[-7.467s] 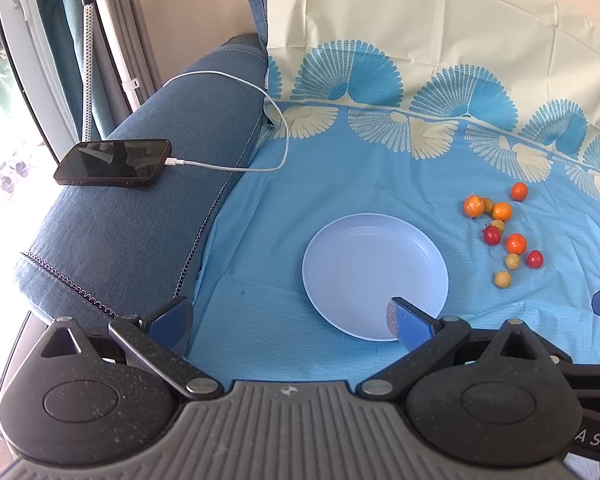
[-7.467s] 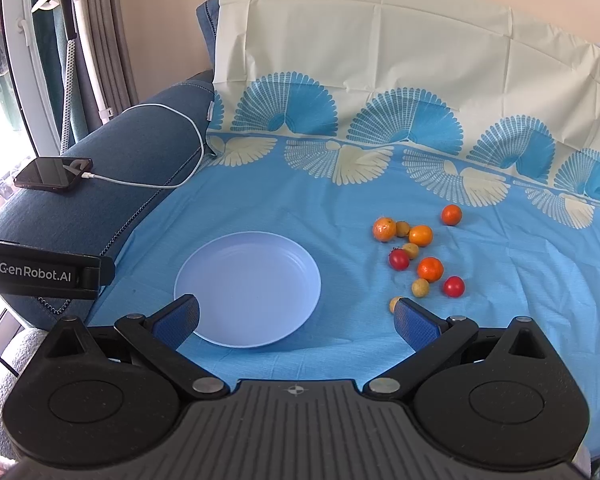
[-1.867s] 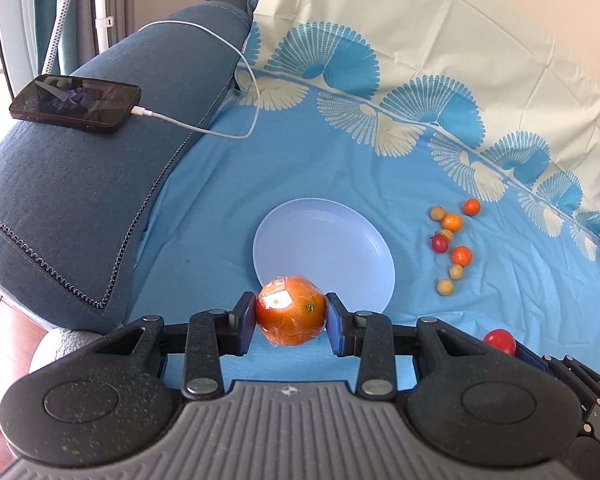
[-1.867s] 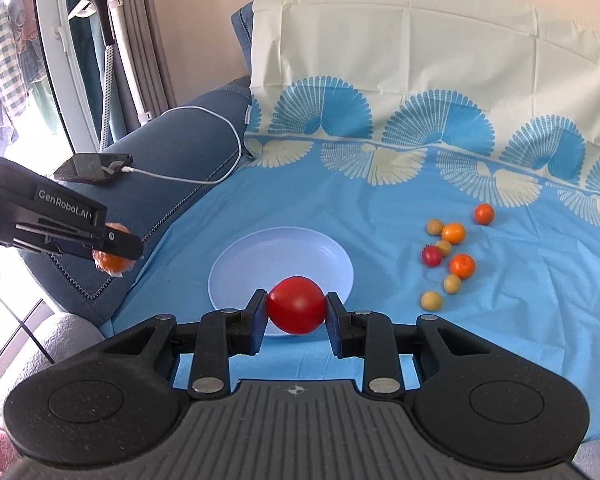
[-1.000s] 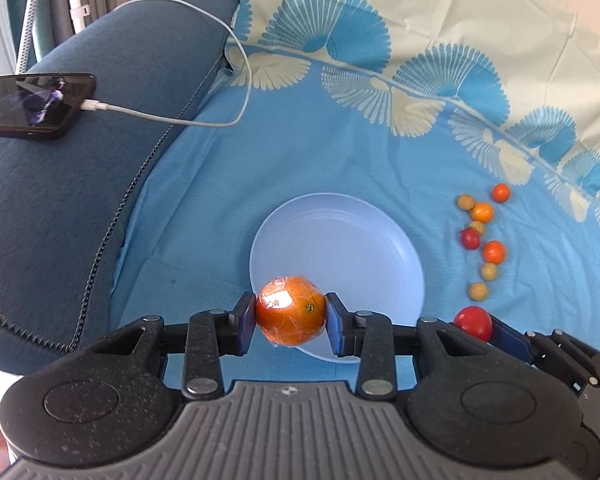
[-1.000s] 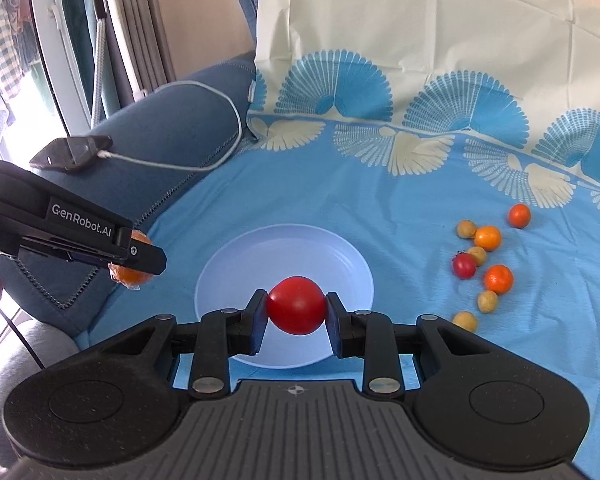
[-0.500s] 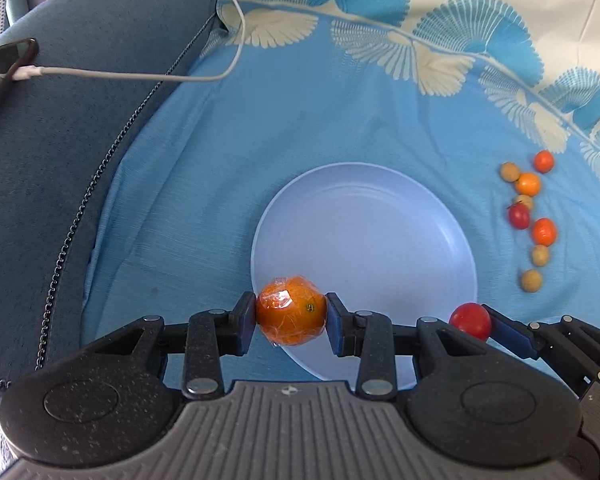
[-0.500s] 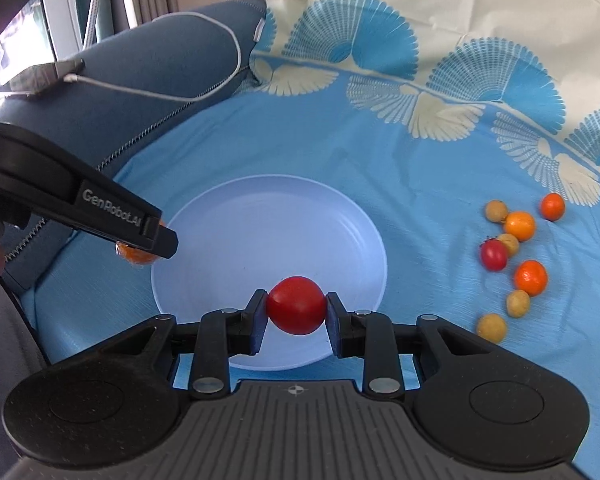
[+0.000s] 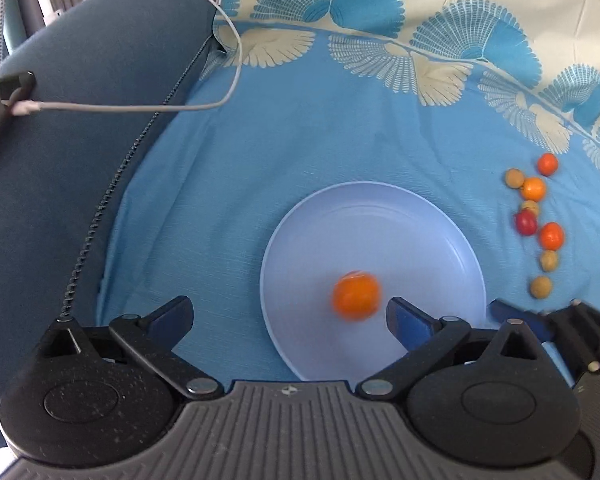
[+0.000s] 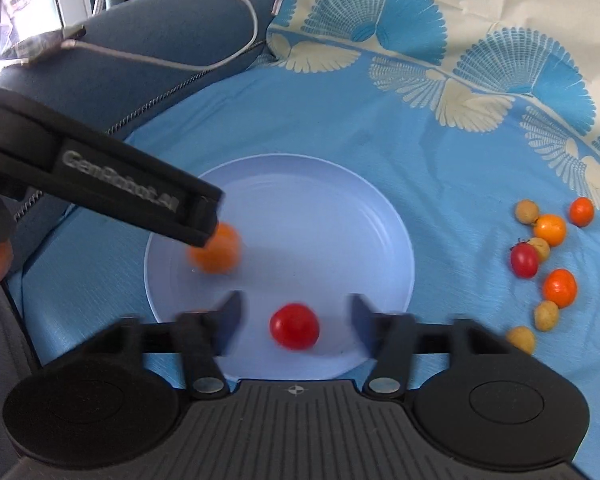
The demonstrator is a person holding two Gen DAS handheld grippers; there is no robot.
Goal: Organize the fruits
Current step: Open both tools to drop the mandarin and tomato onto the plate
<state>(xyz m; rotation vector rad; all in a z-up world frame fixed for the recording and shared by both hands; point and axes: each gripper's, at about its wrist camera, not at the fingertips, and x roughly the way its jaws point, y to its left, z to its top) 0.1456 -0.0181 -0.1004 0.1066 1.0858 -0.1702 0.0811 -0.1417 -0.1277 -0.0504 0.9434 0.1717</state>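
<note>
Over plate [image 10: 380, 216]: both fingers just spread, orange [image 9: 356, 296] and tomato [image 10: 295, 326] released
Next: lift straight, avoid nudging fruit

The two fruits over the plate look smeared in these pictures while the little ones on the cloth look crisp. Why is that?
Motion blur, most likely. Left wrist view: the orange is smeared over the plate, just let go as the left gripper opened. Right wrist view: the red tomato and the right gripper, just opening, are blurred. The small fruits lie sharp on the cloth.
</note>
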